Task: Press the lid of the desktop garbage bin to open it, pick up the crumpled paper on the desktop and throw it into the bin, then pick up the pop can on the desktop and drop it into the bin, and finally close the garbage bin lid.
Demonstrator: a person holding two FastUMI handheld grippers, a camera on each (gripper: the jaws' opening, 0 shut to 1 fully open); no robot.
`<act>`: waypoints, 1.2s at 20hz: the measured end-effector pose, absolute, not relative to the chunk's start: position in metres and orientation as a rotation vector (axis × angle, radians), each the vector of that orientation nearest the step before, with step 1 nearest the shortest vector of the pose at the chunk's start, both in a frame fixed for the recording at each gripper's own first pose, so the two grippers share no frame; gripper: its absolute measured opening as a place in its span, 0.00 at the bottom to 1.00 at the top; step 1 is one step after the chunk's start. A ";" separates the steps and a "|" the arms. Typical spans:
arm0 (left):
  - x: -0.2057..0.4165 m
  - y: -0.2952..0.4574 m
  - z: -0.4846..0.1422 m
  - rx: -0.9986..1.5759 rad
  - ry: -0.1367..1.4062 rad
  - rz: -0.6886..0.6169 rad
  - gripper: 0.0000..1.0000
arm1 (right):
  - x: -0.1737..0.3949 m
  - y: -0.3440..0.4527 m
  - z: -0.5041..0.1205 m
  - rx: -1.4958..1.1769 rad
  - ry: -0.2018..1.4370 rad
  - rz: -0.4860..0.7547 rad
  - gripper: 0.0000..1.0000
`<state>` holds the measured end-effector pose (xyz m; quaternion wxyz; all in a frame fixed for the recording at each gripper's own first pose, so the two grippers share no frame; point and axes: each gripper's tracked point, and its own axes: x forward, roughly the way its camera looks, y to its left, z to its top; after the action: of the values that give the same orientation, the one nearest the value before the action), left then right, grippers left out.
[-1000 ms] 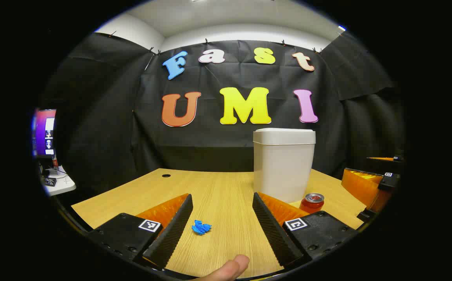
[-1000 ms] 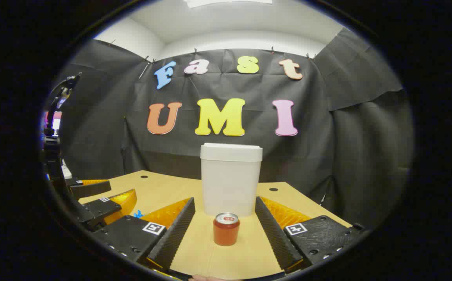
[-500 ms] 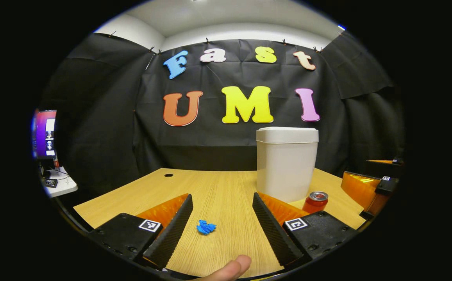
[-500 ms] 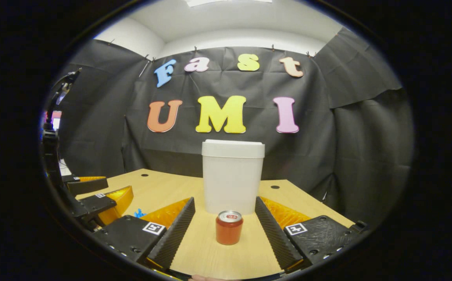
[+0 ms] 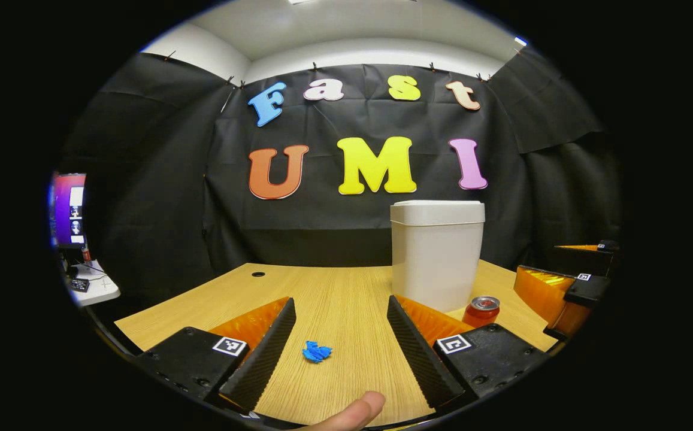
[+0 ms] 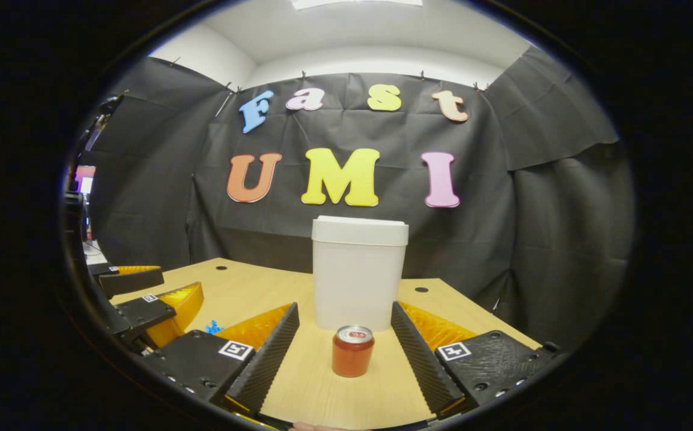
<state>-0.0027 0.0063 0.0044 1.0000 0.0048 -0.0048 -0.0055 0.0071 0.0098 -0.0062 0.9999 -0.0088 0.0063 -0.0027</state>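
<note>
Over the last second little has changed: both tools, left and right, stay spread and empty, bin lid shut, paper and can untouched on the bench, so nothing is begun.

Bright, even light falls from a white ceiling panel; both views are sharp. Fisheye bends the pale wooden bench near the rim. Shadows are soft, without glare.
</note>
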 end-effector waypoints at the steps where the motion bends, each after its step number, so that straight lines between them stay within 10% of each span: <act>1: -0.003 0.007 0.004 0.008 -0.008 -0.011 0.99 | 0.007 0.010 -0.007 -0.013 0.018 -0.005 0.95; 7: -0.002 0.011 0.003 0.005 -0.004 -0.004 0.99 | 0.011 0.007 -0.001 0.001 0.017 0.000 0.90; 16: -0.002 0.008 0.000 0.004 0.002 -0.012 0.99 | 0.029 0.004 0.050 -0.007 -0.063 -0.004 0.01; 24: 0.000 0.018 0.001 -0.003 0.005 0.000 0.99 | 0.069 0.006 0.134 0.031 -0.078 0.062 0.00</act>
<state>0.0001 0.0178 0.0015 1.0000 -0.0014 0.0024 0.0000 0.0688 0.0065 0.1339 0.9986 0.0155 -0.0392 0.0312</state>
